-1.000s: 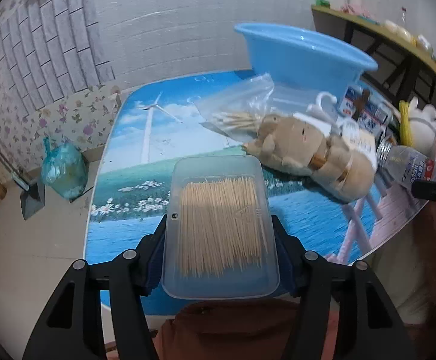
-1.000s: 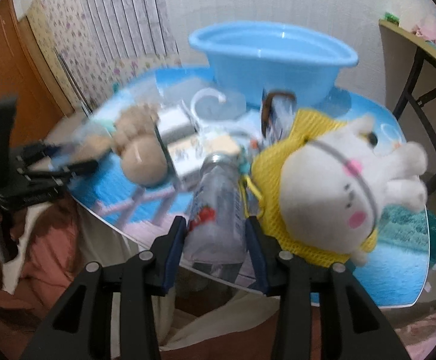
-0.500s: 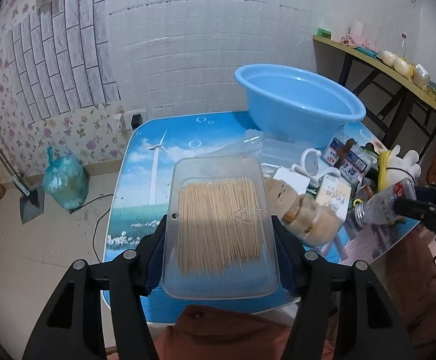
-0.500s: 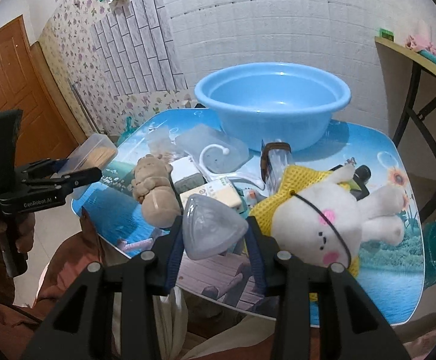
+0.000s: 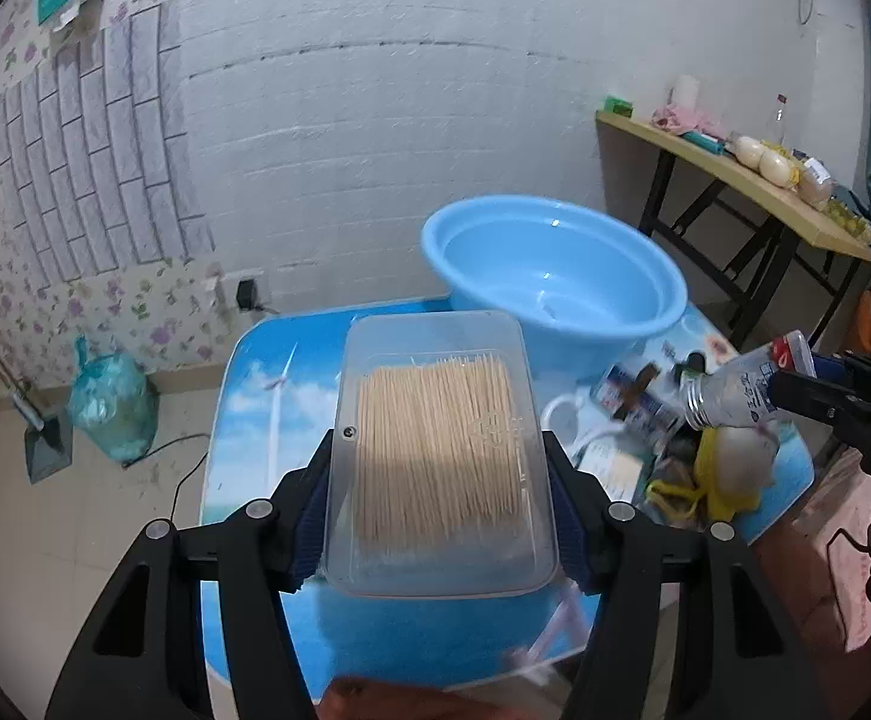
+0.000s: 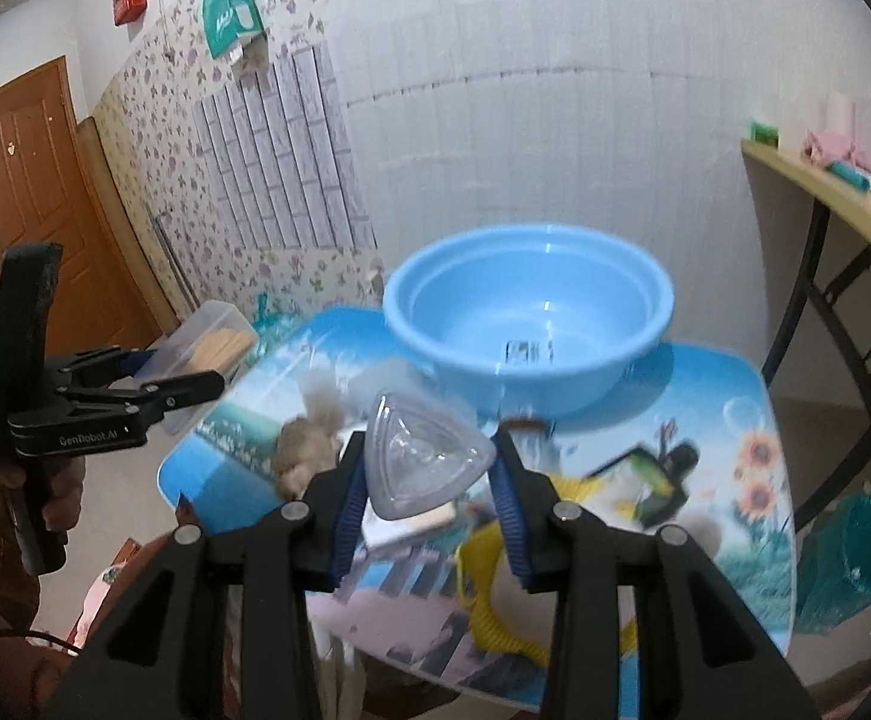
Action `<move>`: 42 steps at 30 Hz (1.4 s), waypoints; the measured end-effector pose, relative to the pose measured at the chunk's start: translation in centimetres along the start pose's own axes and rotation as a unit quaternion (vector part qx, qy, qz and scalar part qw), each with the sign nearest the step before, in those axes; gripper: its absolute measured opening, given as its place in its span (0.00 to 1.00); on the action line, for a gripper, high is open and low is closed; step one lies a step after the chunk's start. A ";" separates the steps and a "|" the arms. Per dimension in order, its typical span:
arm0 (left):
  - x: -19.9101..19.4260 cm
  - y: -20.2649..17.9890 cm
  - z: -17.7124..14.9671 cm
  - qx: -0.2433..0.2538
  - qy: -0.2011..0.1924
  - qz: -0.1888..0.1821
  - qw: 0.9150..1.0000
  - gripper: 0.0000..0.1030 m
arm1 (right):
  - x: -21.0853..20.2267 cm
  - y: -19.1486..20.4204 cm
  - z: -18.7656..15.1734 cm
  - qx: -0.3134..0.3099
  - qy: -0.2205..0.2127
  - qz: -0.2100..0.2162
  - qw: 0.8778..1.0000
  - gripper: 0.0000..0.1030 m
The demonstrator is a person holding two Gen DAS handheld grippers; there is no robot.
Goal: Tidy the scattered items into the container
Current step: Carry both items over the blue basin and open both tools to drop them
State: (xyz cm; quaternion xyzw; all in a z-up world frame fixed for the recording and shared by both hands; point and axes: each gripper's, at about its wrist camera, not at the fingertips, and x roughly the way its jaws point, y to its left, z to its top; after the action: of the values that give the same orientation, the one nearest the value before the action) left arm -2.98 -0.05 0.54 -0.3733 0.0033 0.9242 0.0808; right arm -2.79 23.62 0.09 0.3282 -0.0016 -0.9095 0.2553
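My left gripper point(image 5: 438, 510) is shut on a clear plastic box of toothpicks point(image 5: 438, 450), held above the near edge of the table. It also shows at the left of the right wrist view point(image 6: 183, 384). My right gripper point(image 6: 429, 480) is shut on a clear plastic bottle point(image 6: 426, 456), seen bottom-on. The bottle also shows in the left wrist view point(image 5: 741, 387). The blue basin point(image 6: 528, 324) stands at the far side of the table point(image 6: 729, 420), ahead of both grippers, with a small clear item inside.
A brown plush toy point(image 6: 309, 444), a yellow-dressed plush point(image 5: 729, 462), small cartons point(image 5: 633, 396) and a white hook lie scattered on the table. A wooden side table point(image 5: 753, 180) stands at the right. A teal rubbish bag point(image 5: 111, 408) sits on the floor at the left.
Both grippers have risen and pulled back from the table with their loads. The bottle has lifted off the table. The basin now lies more directly ahead.
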 end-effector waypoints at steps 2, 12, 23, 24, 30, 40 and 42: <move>0.4 -0.4 0.9 0.001 -0.002 -0.007 1.000 0.60 | -0.1 -0.3 0.9 -0.003 -0.011 -0.002 1.000 0.37; 3.8 -3.4 4.3 0.003 -0.002 -0.036 0.999 0.60 | 2.1 -2.7 4.8 0.009 -0.034 0.003 0.999 0.37; 9.4 -6.0 6.8 0.032 0.024 -0.052 0.998 0.60 | 5.5 -5.9 6.2 0.019 -0.016 -0.014 1.000 0.37; 10.1 -6.3 7.0 0.037 0.028 -0.047 0.998 0.60 | 5.8 -6.2 6.3 0.020 -0.015 -0.017 1.000 0.37; 12.3 -6.8 7.4 0.041 0.040 -0.046 0.997 0.60 | 7.9 -7.6 6.3 0.038 -0.006 -0.021 0.999 0.37; 12.3 -7.0 7.4 0.052 0.030 -0.044 0.997 0.63 | 9.9 -7.8 5.9 0.038 0.018 -0.021 0.999 0.37; 12.1 -6.6 7.2 0.048 0.032 -0.043 0.997 0.63 | 10.3 -7.8 5.8 0.037 0.026 -0.020 0.999 0.37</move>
State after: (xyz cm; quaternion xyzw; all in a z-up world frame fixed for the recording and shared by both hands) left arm -15.48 8.76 -2.31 -0.3980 0.0343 0.9063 0.1382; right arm -16.56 24.64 -2.85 0.3606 -0.0224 -0.9051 0.2243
